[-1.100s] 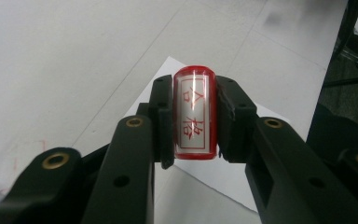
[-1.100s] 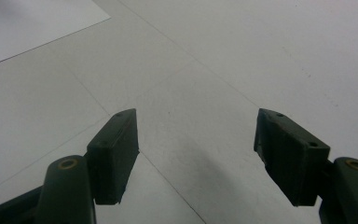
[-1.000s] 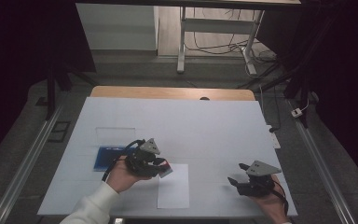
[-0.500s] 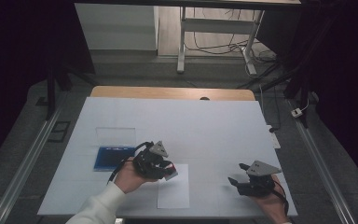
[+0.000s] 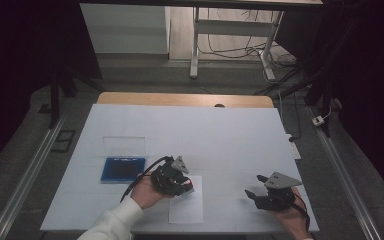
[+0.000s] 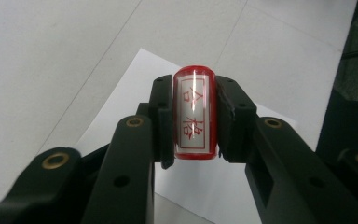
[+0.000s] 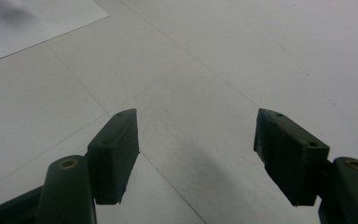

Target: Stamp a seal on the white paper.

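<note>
My left gripper (image 6: 195, 116) is shut on a red stamp (image 6: 195, 114) with a white label of red characters, held above a white sheet of paper (image 6: 121, 116). From above, that left gripper (image 5: 185, 187) hovers over the sheet's (image 5: 186, 207) upper part near the table's front. A blue ink pad (image 5: 120, 169) with its clear lid (image 5: 124, 145) open lies to the left of it. My right gripper (image 5: 256, 187) rests open at the front right, and its jaws (image 7: 196, 156) stand wide apart over bare table with nothing between them.
The white table top (image 5: 205, 135) ends in a wooden strip (image 5: 180, 99) at the far edge. A corner of the paper (image 7: 32, 23) lies ahead and left of the right gripper. Cables and a desk frame (image 5: 230, 35) stand on the floor beyond.
My left gripper has carried the stamp rightward from beside the ink pad to over the paper. The right gripper has stayed put.
</note>
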`<action>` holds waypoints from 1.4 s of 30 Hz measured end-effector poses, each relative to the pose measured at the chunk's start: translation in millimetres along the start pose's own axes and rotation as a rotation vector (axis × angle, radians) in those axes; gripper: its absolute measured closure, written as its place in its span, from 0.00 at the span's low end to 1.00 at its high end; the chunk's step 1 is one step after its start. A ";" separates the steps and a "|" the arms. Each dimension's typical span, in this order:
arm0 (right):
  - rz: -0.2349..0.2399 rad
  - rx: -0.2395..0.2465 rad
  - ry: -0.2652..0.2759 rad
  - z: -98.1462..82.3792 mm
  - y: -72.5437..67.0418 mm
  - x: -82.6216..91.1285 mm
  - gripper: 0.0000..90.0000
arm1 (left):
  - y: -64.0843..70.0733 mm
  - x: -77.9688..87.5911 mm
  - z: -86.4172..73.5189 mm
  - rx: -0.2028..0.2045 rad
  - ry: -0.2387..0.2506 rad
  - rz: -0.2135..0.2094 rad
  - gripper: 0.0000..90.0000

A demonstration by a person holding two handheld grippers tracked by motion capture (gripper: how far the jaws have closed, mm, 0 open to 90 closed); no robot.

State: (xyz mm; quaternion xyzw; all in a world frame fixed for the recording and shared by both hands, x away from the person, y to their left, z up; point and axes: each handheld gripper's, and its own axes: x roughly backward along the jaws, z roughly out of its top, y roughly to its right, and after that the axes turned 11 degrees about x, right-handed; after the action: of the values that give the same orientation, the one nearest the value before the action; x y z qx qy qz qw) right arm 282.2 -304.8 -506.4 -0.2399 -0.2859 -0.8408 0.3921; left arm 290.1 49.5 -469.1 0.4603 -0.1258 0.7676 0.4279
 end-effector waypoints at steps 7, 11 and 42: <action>-0.001 0.003 -0.003 0.1 0.6 1.0 0.34 | 1.2 -9.1 0.3 -0.010 -0.022 0.027 0.78; -0.002 0.003 -0.003 -0.2 0.9 1.3 0.34 | 2.1 -13.7 0.1 -0.013 -0.032 0.030 0.78; -0.006 0.003 0.004 0.5 1.6 3.3 0.34 | 4.8 -23.6 0.7 -0.020 -0.081 0.041 0.78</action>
State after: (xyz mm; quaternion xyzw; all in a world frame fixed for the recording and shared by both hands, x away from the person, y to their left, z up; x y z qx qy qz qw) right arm 281.7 -307.0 -503.5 -0.2367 -0.2868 -0.8421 0.3906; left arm 291.8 33.4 -486.9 0.4842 -0.1601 0.7556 0.4110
